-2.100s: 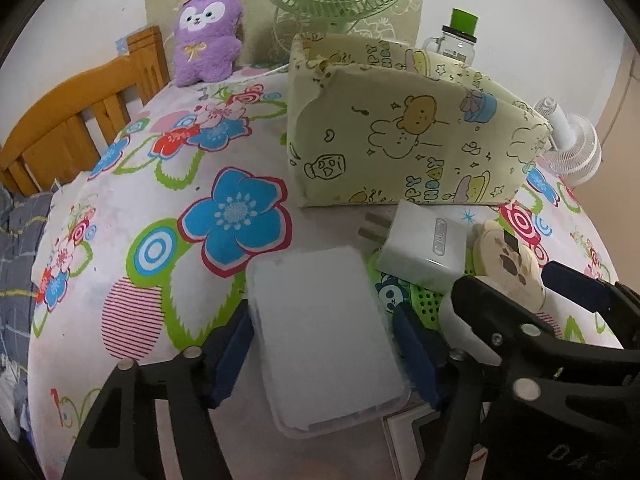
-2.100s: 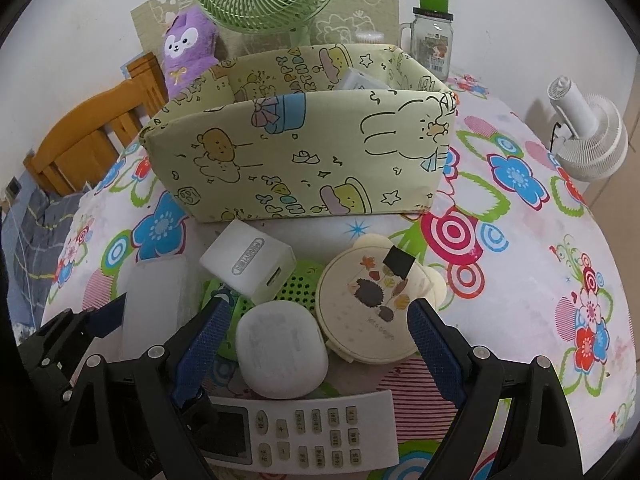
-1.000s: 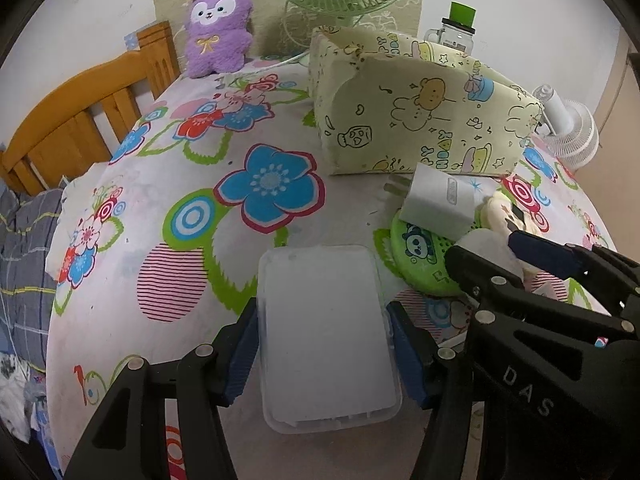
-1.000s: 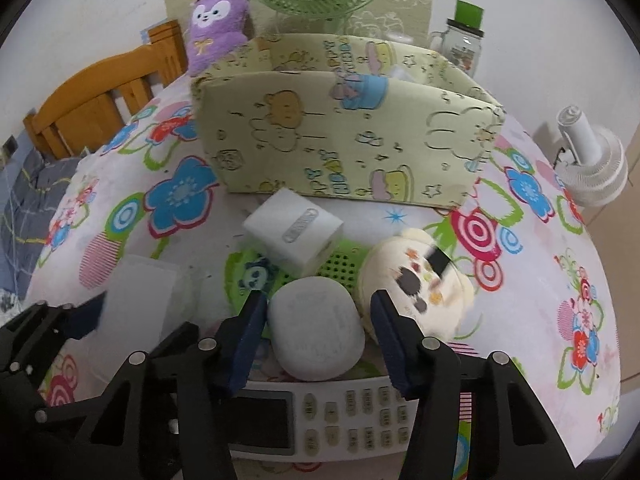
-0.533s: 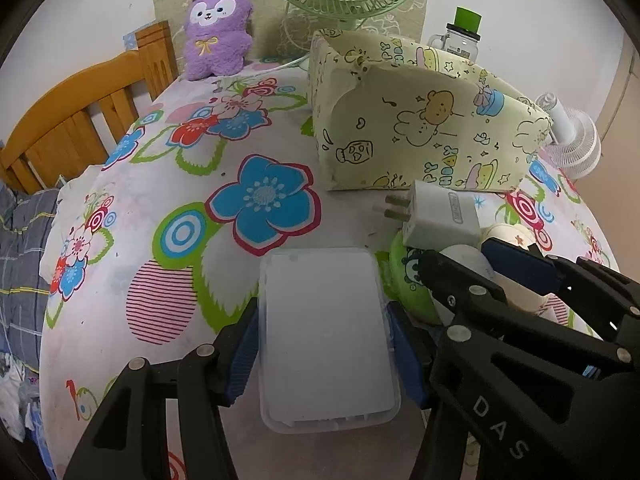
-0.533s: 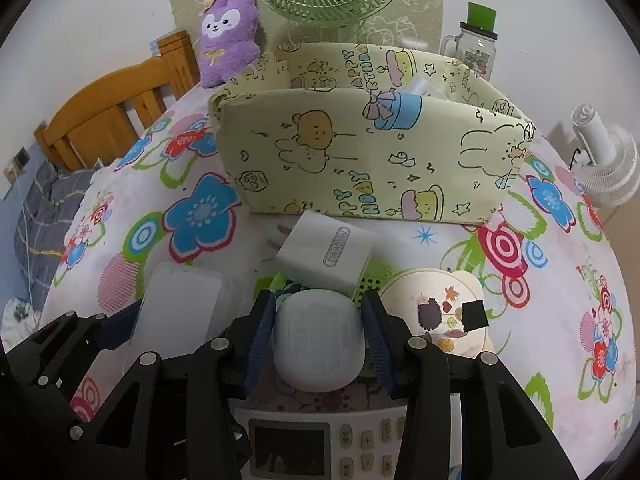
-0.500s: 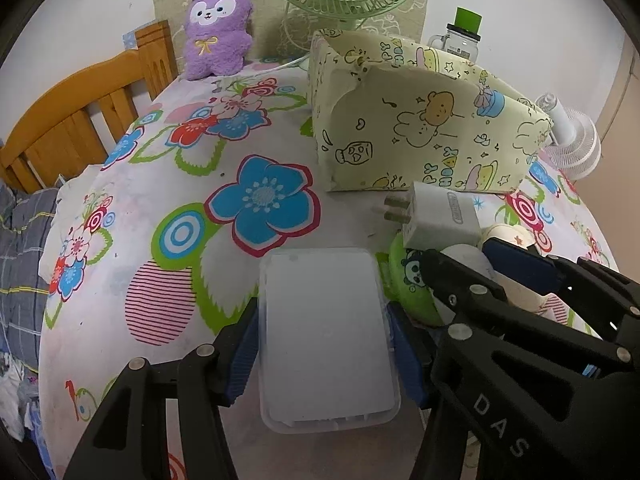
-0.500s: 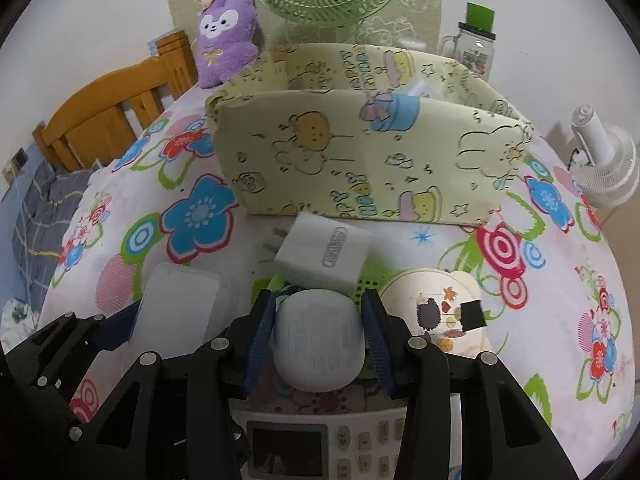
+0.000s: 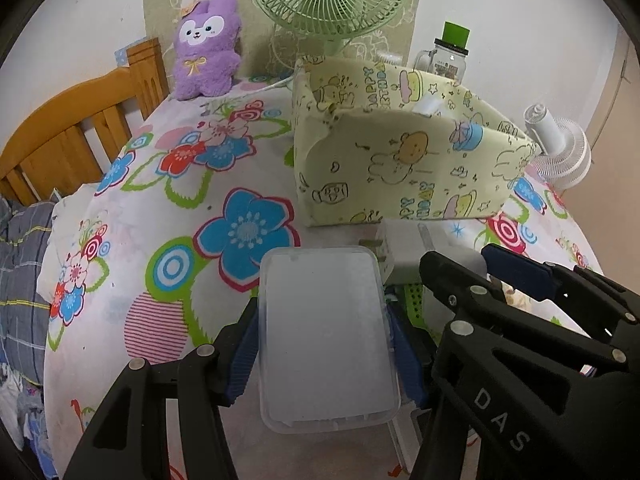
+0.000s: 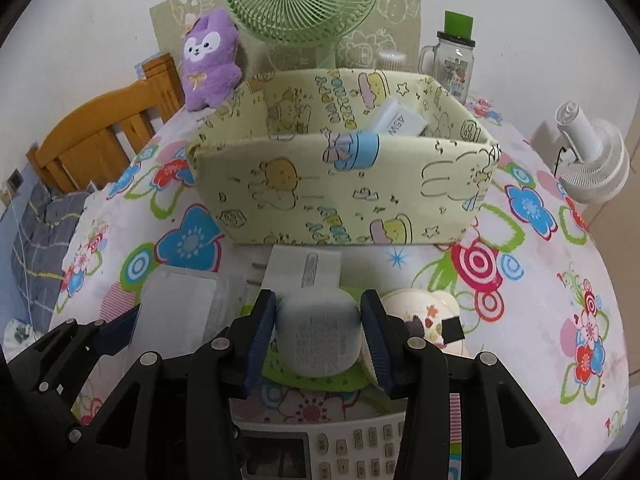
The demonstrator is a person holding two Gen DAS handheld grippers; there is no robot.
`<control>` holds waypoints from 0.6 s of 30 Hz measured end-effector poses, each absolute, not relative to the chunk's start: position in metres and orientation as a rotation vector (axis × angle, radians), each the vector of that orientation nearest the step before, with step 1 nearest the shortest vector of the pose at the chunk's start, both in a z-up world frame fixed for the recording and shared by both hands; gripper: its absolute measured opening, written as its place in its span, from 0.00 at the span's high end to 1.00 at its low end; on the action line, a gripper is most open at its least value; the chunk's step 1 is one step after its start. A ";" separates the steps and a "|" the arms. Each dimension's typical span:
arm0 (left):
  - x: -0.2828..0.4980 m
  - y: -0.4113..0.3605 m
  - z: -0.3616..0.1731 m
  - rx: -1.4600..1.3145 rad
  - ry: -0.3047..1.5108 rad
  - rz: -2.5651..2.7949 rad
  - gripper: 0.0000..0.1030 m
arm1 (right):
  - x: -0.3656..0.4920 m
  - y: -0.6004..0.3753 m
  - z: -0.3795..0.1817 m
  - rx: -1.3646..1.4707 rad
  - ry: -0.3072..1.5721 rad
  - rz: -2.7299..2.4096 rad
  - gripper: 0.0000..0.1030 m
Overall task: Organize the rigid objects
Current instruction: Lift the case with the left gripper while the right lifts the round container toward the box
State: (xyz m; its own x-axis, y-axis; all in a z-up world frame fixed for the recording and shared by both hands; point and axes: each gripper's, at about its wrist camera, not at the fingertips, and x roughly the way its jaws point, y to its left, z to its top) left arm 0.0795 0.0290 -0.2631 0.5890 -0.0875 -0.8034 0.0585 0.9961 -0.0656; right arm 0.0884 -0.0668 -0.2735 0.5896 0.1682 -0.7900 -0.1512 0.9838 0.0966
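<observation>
My left gripper [image 9: 322,342] is shut on a flat translucent plastic box [image 9: 326,336] and holds it above the flowered tablecloth. My right gripper [image 10: 318,334] is shut on a white rounded case [image 10: 318,334], lifted over a green perforated disc [image 10: 316,378]. The yellow cartoon-print storage box [image 10: 344,192] stands open just beyond, with a white item [image 10: 398,122] inside; it also shows in the left wrist view [image 9: 400,168]. A white charger plug [image 10: 304,268] lies in front of it.
A cream round tin [image 10: 424,316] and a white remote [image 10: 360,448] lie near my right gripper. A green fan [image 10: 298,0], purple plush [image 10: 210,64], glass jar [image 10: 454,60] and white mini fan [image 10: 592,160] stand at the back and right. A wooden chair [image 9: 72,136] stands left.
My right gripper closed on the white case and lifted it. My left gripper raised the plastic box and both moved toward the yellow box.
</observation>
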 end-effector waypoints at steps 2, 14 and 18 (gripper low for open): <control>0.081 0.029 -0.266 -0.024 0.939 -0.073 0.40 | 0.092 -0.066 -0.278 0.014 0.931 0.186 0.54; 0.074 0.033 -0.280 -0.047 0.996 -0.064 0.40 | 0.093 -0.065 -0.297 0.008 1.020 0.204 0.44; 0.069 0.031 -0.280 -0.030 0.997 -0.067 0.40 | 0.088 -0.065 -0.298 -0.001 1.022 0.216 0.44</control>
State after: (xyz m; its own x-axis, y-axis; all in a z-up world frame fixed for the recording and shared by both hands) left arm 0.0691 0.0310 -0.2803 0.5407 -0.0706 -0.8382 0.0430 0.9975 -0.0563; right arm 0.0878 -0.0645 -0.2978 0.5022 0.1782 -0.8462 -0.1789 0.9788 0.0999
